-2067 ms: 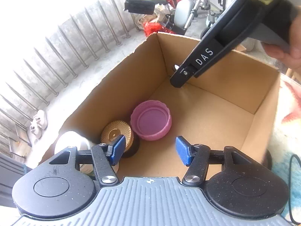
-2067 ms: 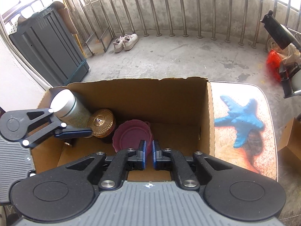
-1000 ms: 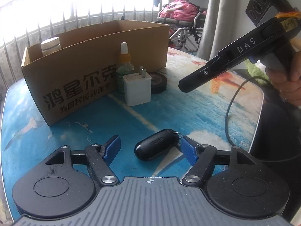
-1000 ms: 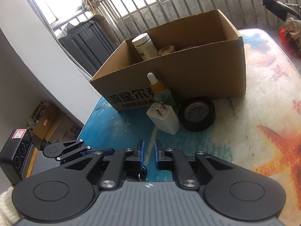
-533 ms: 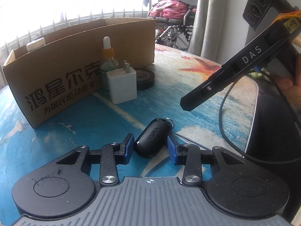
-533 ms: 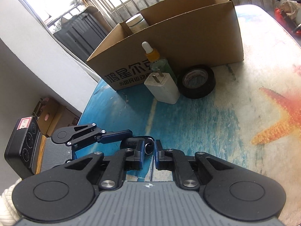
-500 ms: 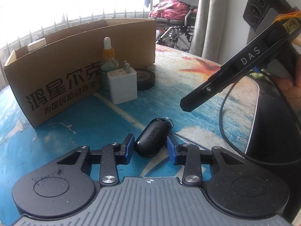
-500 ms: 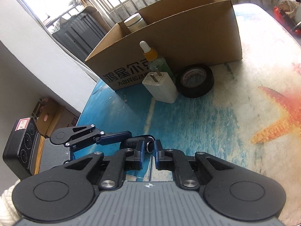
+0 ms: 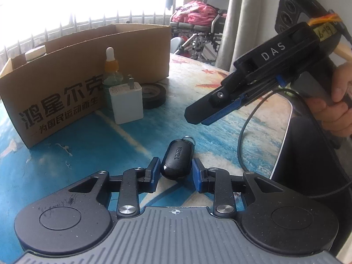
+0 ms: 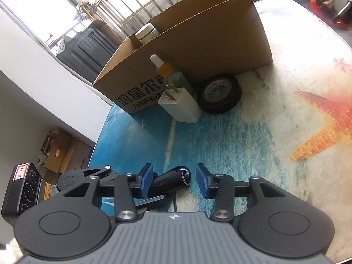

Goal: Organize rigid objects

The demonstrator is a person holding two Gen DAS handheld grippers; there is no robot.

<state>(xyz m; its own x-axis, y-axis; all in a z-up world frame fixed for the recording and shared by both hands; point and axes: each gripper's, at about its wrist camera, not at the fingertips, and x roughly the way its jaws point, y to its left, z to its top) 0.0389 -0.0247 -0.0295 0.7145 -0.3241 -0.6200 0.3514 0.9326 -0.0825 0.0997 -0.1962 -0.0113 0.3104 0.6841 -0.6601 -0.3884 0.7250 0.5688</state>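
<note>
Barely touching: left gripper (image 9: 175, 171) closing around key fob (image 9: 177, 162).

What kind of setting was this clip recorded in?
Probably a home balcony or enclosed porch: a metal railing lets in daylight, a wheelchair draped with pink cloth is parked behind, and a beach-print table holds a cardboard box.
</note>
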